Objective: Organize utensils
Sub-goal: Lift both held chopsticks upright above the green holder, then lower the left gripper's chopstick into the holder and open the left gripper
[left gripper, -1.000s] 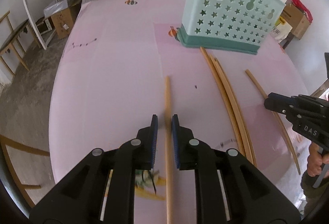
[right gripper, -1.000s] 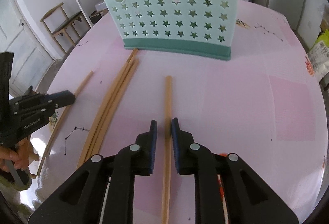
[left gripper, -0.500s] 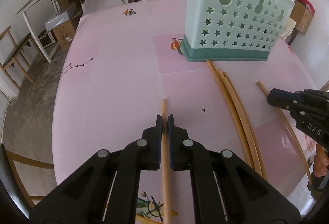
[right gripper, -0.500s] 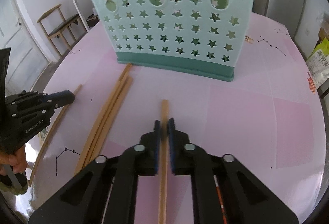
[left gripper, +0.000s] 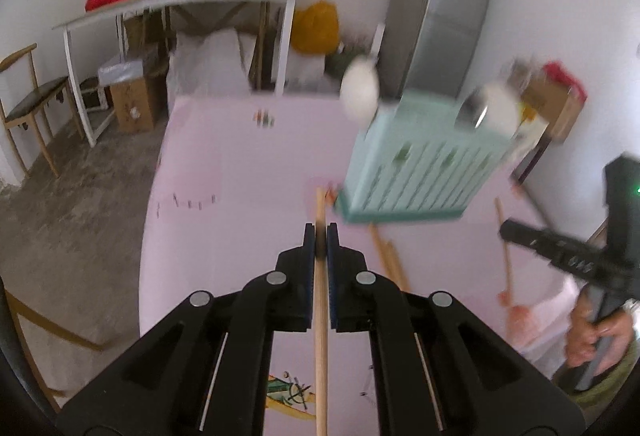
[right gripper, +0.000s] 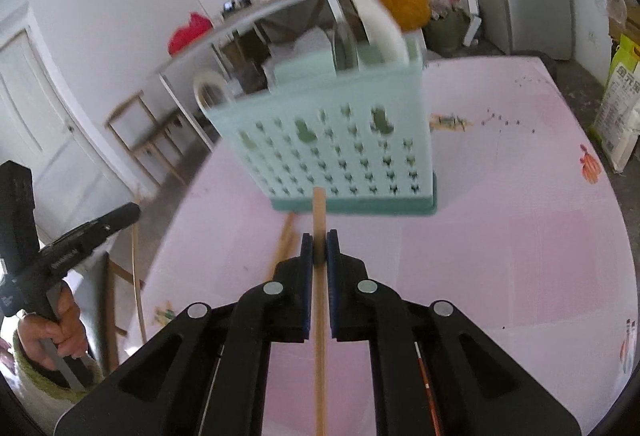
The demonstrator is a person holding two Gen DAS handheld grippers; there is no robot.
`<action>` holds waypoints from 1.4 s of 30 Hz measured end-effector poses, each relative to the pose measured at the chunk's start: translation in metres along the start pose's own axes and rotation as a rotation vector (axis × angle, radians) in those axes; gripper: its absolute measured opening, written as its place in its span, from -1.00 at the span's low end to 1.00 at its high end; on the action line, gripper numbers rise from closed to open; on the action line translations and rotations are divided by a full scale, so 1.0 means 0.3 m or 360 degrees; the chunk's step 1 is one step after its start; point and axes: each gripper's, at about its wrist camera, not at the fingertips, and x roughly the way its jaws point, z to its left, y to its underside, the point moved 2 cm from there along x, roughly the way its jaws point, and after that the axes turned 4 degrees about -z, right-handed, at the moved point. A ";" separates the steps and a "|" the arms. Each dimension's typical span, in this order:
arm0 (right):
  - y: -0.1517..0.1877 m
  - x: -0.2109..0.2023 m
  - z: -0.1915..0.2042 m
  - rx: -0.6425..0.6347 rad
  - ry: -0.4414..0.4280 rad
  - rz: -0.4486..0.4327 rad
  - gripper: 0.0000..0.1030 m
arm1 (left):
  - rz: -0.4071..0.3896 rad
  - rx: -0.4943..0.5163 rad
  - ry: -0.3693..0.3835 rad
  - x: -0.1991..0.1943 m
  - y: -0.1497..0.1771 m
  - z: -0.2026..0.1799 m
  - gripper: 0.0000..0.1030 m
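- Both our grippers, left (left gripper: 320, 232) and right (right gripper: 319, 241), each pinch a stick (left gripper: 320, 316), lifted off the counter (left gripper: 240, 164).
- Basket (right gripper: 332, 140) sits mid-counter; coming in crooked, we could tip it.

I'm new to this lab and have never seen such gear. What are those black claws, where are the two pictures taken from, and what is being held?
No robot here: a person holds a hand-operated two-finger gripper in each hand, each with a wide-angle camera looking along its fingers. One picture is from the left gripper, the other from the right gripper. Each is shut on a wooden chopstick and raised above the pink table. Ahead stands a mint utensil basket with star holes, already holding spoons or ladles. More chopsticks lie loose on the table. Both pictures are blurred by motion.
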 end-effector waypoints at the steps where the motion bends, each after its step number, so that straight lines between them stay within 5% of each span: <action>1: -0.011 -0.011 0.011 0.0003 -0.0008 -0.0019 -0.86 | -0.0043 -0.0009 0.0017 -0.024 -0.025 0.007 -0.92; 8: -0.047 -0.074 0.014 0.0007 -0.0037 -0.0096 -0.87 | -0.0318 -0.0043 0.0158 -0.151 -0.169 -0.029 -0.92; 22: -0.028 -0.079 0.000 0.0016 -0.0054 -0.0116 -0.87 | -0.0704 0.0050 0.0428 -0.203 -0.588 -0.227 -0.92; 29: -0.027 -0.071 -0.018 0.0036 -0.0060 -0.0109 -0.87 | -0.0683 0.0080 0.0415 -0.061 -0.621 -0.327 -0.92; 37: -0.023 -0.084 -0.027 0.0048 -0.0064 -0.0114 -0.86 | -0.0393 0.0030 0.0270 0.184 -0.502 -0.313 -0.90; 42: -0.027 -0.096 -0.024 0.0044 -0.0063 -0.0133 -0.86 | -0.0347 -0.0002 0.0242 0.166 -0.424 -0.253 -0.49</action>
